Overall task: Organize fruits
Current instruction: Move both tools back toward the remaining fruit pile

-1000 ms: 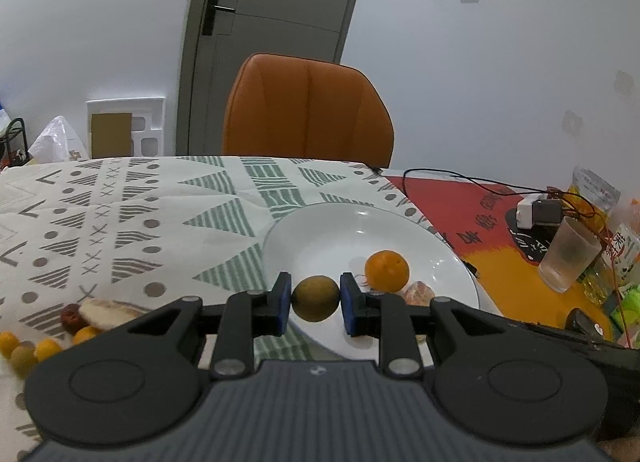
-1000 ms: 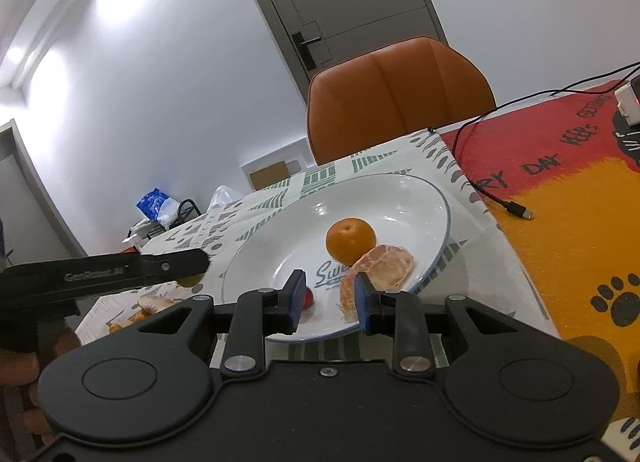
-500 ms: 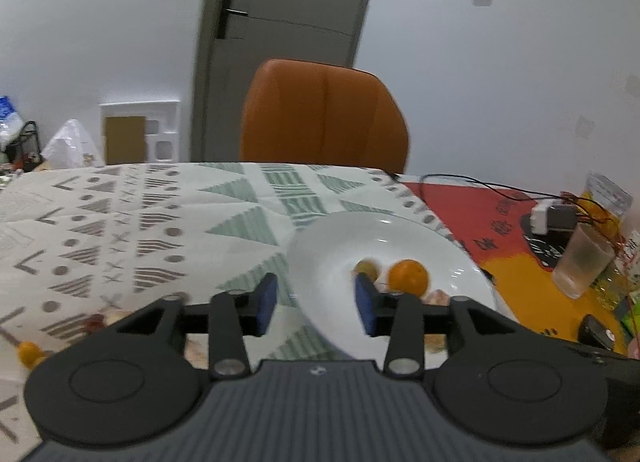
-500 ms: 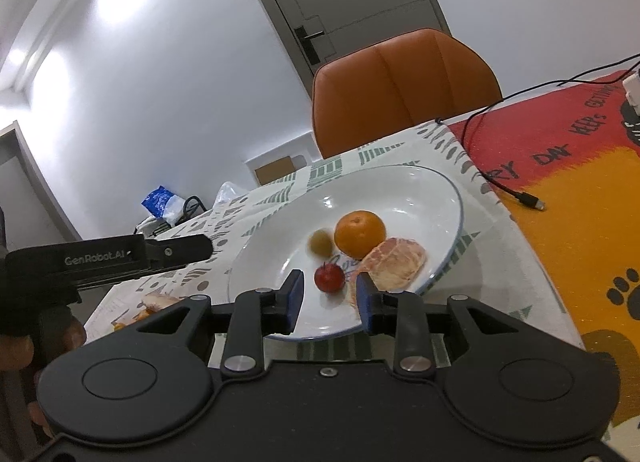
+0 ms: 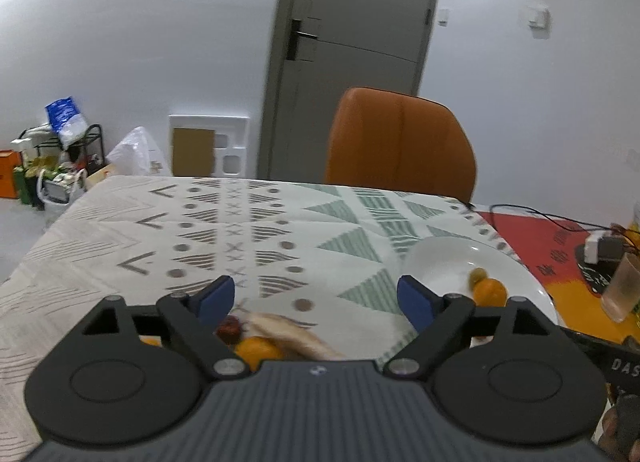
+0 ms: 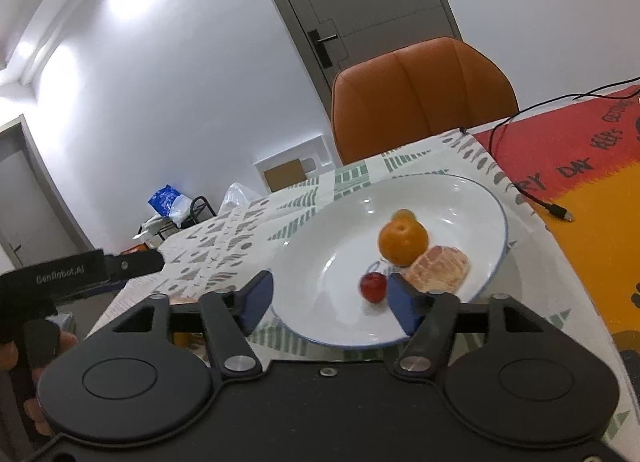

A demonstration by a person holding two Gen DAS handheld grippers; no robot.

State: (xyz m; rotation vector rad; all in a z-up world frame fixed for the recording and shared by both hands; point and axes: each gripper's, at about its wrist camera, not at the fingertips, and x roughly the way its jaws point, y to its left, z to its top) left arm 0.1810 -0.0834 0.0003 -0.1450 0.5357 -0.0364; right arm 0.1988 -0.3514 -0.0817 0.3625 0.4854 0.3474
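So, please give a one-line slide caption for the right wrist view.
Open right gripper facing white plate holding round orange tangerine, small red fruit.

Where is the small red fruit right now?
In the right wrist view the small red fruit lies on the white plate, near its front rim, just left of the peeled citrus piece and below the orange.

Orange (image 6: 403, 242) on plate (image 6: 472, 197), cherry tomato (image 6: 373, 287) before it, chair (image 6: 424, 97) behind table

The right tool (image 6: 330, 298), its jaws apart and empty, hangs over the near rim of a white plate (image 6: 486, 262) holding an orange (image 6: 403, 242), a red fruit (image 6: 373, 286) and a peeled segment (image 6: 438, 268).
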